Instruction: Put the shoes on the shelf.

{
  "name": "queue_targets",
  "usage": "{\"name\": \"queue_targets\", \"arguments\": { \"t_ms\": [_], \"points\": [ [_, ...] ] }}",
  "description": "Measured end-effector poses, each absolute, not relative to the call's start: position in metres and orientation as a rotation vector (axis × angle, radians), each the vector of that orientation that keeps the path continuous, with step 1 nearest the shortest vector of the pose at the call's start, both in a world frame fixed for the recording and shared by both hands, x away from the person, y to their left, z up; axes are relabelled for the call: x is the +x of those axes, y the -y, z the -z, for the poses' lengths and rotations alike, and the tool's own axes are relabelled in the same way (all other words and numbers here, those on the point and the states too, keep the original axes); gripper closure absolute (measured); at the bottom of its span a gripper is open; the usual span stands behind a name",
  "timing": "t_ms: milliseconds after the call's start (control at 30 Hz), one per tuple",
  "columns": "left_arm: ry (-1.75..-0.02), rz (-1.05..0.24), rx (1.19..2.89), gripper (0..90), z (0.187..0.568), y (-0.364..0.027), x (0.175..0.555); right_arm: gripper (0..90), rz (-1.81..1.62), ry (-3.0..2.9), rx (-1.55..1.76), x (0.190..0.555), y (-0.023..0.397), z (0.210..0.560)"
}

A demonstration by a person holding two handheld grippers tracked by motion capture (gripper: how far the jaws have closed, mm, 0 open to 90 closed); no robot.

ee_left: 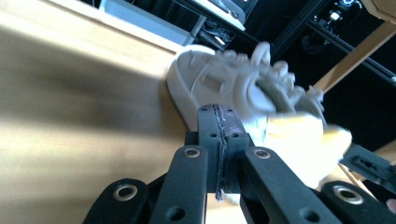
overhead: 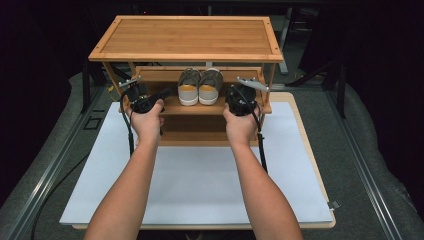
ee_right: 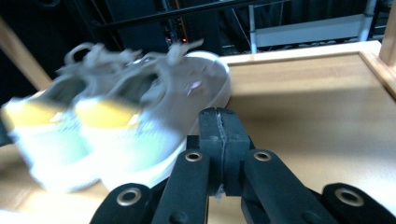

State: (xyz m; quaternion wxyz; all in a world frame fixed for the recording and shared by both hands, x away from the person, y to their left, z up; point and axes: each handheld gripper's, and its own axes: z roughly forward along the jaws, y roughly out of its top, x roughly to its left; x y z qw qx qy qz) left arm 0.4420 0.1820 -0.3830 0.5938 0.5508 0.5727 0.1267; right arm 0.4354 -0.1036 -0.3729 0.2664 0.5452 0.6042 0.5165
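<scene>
A pair of grey shoes (overhead: 199,86) with white soles and yellow heel linings stands on the middle shelf (overhead: 215,108) of a wooden shoe rack (overhead: 190,37), heels toward me. My left gripper (overhead: 166,93) is at the shelf just left of the pair, shut, with nothing between its jaws. In the left gripper view the shut left gripper (ee_left: 218,113) points at the near shoe (ee_left: 233,84), which looks blurred. My right gripper (overhead: 231,98) is held just right of the pair, also shut and holding nothing. In the right gripper view the right gripper (ee_right: 218,116) sits beside the shoes (ee_right: 140,107).
The rack stands at the far end of a white mat (overhead: 200,175) on a wood-edged table (overhead: 310,150). Its top shelf overhangs the middle shelf (ee_right: 303,93), and side posts (overhead: 270,75) frame it. Cables (overhead: 131,135) trail from both grippers. Dark room all around.
</scene>
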Motion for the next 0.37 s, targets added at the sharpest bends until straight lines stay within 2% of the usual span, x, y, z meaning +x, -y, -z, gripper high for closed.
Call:
{"name": "queue_targets", "arguments": {
  "t_ms": [100, 233, 367],
  "points": [
    [-1.305, -0.311, 1.299, 89.3, 0.387, -0.182, 0.427, 90.0, -1.379, -1.607, 1.422, 0.415, 0.098, 0.376],
    [-1.208, -0.356, 1.347, 89.3, 0.397, -0.181, 0.382, 90.0, -1.362, -1.626, 1.325, 0.382, 0.093, 0.380],
    [-1.151, -0.390, 1.449, 89.3, 0.423, -0.182, 0.340, 90.0, -1.357, -1.691, 1.283, 0.342, 0.096, 0.402]
  ]
}}
